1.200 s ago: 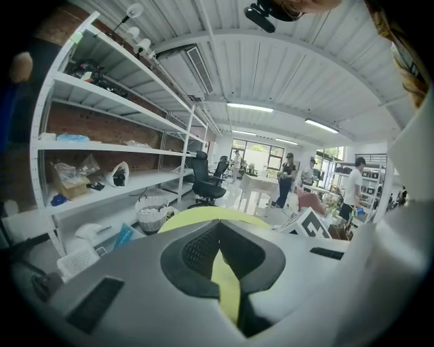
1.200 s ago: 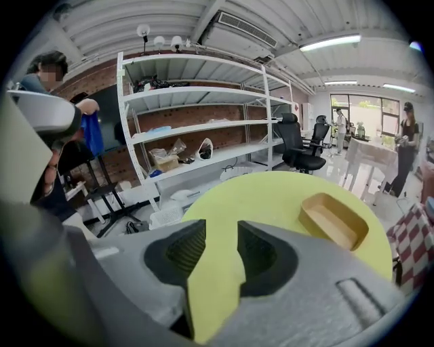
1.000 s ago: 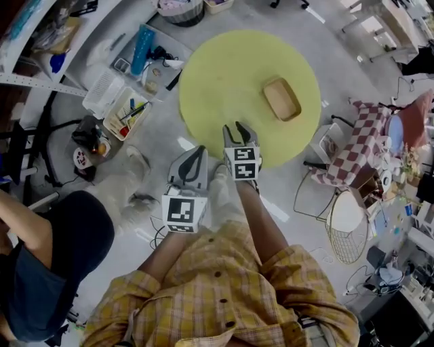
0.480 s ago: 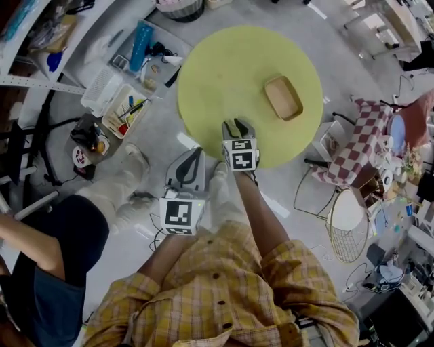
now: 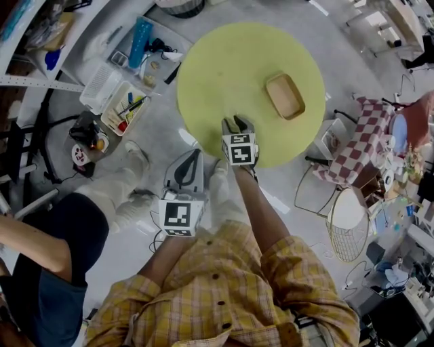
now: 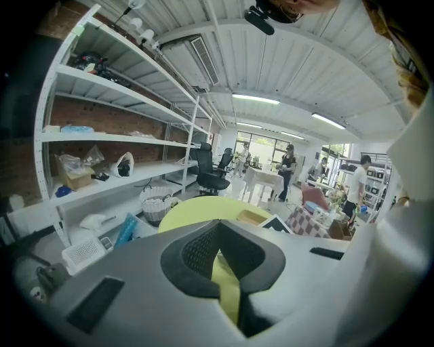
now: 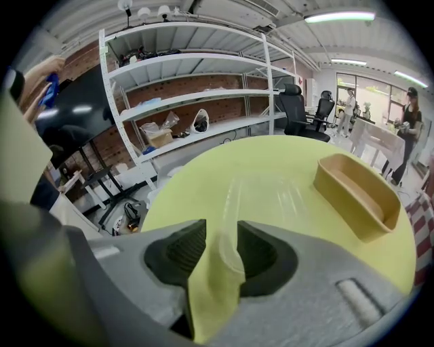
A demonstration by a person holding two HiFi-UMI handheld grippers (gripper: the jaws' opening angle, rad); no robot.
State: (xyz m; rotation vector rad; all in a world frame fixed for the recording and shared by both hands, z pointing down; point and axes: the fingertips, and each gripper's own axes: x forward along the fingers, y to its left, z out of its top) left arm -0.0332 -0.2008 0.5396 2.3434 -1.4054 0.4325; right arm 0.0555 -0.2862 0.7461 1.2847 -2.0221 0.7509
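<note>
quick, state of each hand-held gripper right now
left hand-held gripper: shut, tips together, nothing held
right hand-held gripper: open, jaws slightly apart over the yellow table, nothing gripped

Seen from the head camera, the right gripper (image 5: 235, 127) covers the yellow table (image 5: 230, 74) at its 6 o'clock rim. The picture's edges cut off a basket (image 5: 180, 5) at 12 o'clock and a seated person (image 5: 41, 264) at 8 o'clock. In the left gripper view, the grey body of the left gripper (image 6: 218, 229) hides the table's near half and all but a sliver of the wooden tray (image 6: 252, 217). People (image 6: 288, 166) across the room are too small to make out. A pale sheen between the right gripper's parted jaws is too faint to tell from glare.
</note>
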